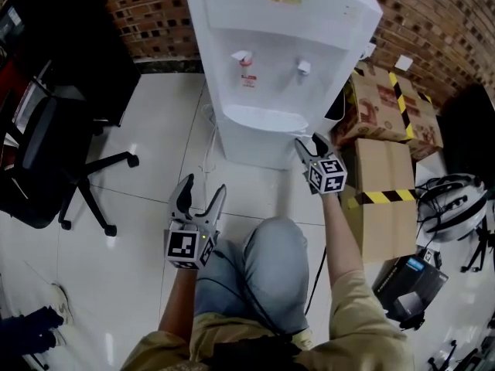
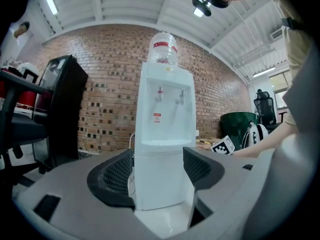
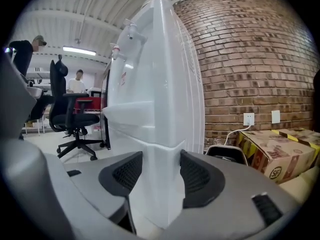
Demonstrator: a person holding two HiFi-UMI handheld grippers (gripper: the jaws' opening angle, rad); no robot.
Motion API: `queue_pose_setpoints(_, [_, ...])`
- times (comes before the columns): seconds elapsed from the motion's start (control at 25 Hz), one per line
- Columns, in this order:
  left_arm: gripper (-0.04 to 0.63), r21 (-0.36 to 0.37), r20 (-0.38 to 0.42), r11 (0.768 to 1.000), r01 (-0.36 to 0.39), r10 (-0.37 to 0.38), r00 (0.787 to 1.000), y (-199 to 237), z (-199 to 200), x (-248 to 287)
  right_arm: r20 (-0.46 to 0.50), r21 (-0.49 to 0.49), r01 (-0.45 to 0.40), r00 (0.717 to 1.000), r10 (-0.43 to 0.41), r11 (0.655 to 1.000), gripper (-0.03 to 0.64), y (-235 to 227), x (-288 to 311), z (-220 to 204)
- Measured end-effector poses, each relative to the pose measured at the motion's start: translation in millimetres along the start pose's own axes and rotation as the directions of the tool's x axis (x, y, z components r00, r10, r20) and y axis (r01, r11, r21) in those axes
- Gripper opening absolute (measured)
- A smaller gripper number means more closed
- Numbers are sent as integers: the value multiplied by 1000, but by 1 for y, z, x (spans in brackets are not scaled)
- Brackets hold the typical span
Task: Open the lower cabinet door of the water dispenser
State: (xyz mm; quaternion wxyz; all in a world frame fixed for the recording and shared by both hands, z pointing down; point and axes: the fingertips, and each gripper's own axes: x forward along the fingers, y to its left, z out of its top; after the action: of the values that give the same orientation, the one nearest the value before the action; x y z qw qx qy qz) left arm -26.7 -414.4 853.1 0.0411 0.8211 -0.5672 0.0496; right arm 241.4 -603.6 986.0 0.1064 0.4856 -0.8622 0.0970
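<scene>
Water dispenser (image 1: 278, 52) stands vs. the brick wall (image 1: 155, 22), w/ cardboard boxes (image 1: 390, 107) just to its R and an office chair (image 1: 46, 153) well off to its L. Its lower cabinet door (image 3: 152, 184), the front panel under the taps, sits flush. R gripper (image 3: 161, 170) is at the dispenser's front-R corner, jaws clamped on the door's corner edge, one pad touching each side. L gripper (image 1: 203, 195) hangs in front of the dispenser, well apart from it, jaws spread w/ nothing in them.

the white tiled floor (image 1: 139, 207) carries the water dispenser (image 1: 271, 68) at its far edge, an office chair (image 1: 54, 153) at the left, cardboard boxes (image 1: 387, 130) at the right, perhaps stacked.
</scene>
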Motion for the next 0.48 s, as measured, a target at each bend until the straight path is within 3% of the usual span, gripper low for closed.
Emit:
queue_pose_setpoints(0.16, [307, -15, -19, 1000, 15, -15, 1000, -3, 0, -12, -15, -17, 11, 1000, -11, 1000, 228, 10, -16, -3])
queue_pose_setpoints(0.48, [307, 2, -11, 998, 68, -68, 998, -6, 3, -48, -37, -64, -95, 995, 93, 993, 207, 83, -71, -22])
